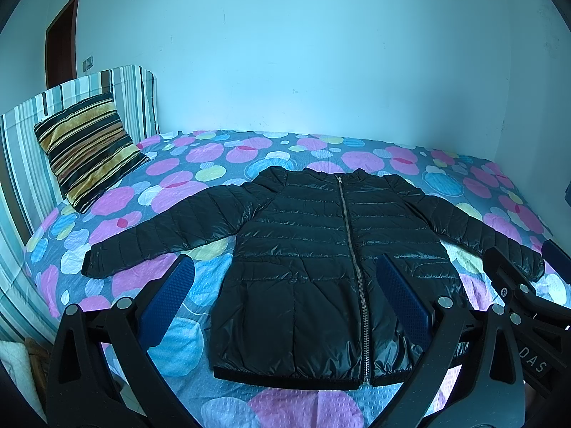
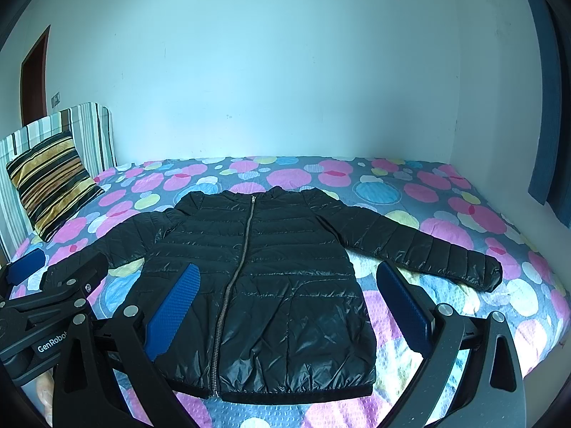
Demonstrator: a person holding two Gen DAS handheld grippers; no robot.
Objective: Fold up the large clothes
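A black quilted puffer jacket [image 1: 303,249] [image 2: 271,285] lies flat on the bed, zipped up, hem toward me, both sleeves spread out to the sides. My left gripper [image 1: 285,289] hovers open above the hem end, blue pads wide apart, nothing between them. My right gripper [image 2: 285,292] is also open over the jacket's lower body and holds nothing. The right gripper's body [image 1: 528,306] shows at the right edge of the left wrist view, and the left gripper's body [image 2: 53,303] shows at the left edge of the right wrist view.
The bed carries a sheet [image 1: 214,164] [image 2: 446,214] with pink, blue and yellow circles. A striped cushion [image 1: 89,149] [image 2: 50,182] leans on a striped headboard [image 1: 21,149] at the left. A pale wall runs behind the bed. A blue curtain [image 2: 549,107] hangs at right.
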